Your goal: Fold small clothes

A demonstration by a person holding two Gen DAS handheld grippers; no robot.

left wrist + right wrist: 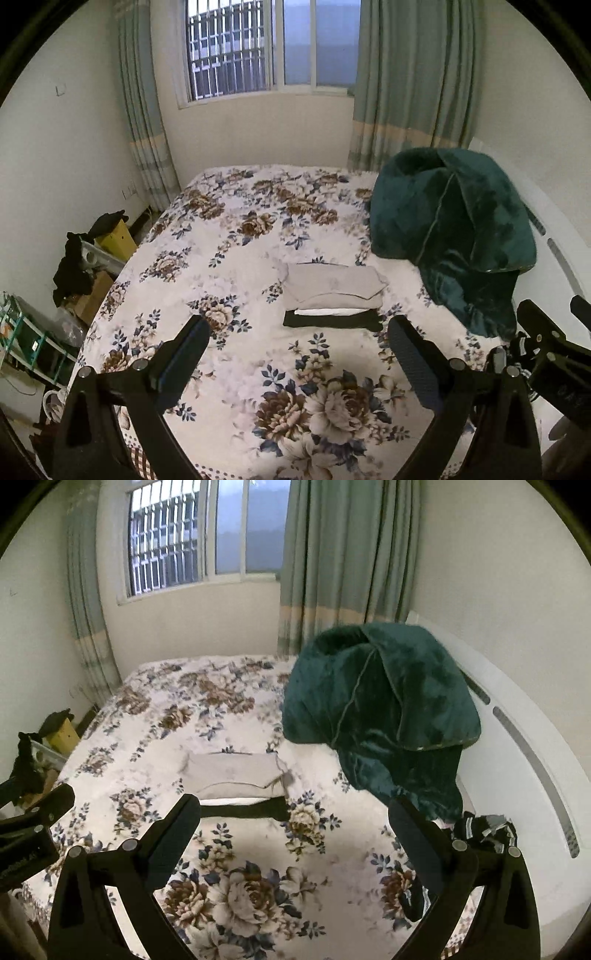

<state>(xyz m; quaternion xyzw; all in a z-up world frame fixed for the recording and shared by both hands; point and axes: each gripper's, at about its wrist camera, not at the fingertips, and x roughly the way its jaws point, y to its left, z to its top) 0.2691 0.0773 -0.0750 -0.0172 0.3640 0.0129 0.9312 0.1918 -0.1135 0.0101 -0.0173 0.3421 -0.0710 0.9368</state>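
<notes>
Both black two-finger grippers, left gripper and right gripper, hover spread apart and empty above the floral bedspread, probably because the folded beige garment already rests on it.

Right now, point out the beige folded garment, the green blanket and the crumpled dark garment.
beige folded garment (pixel 334 282): left wrist view, top face.
green blanket (pixel 384 701): right wrist view, middle.
crumpled dark garment (pixel 484 830): right wrist view, centre.

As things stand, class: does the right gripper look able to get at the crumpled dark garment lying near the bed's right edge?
Probably yes. The right gripper is open and empty, and the crumpled dark garment lies just beyond its right finger on the floral bedspread. The green blanket heaps close behind it but does not cover it.
</notes>
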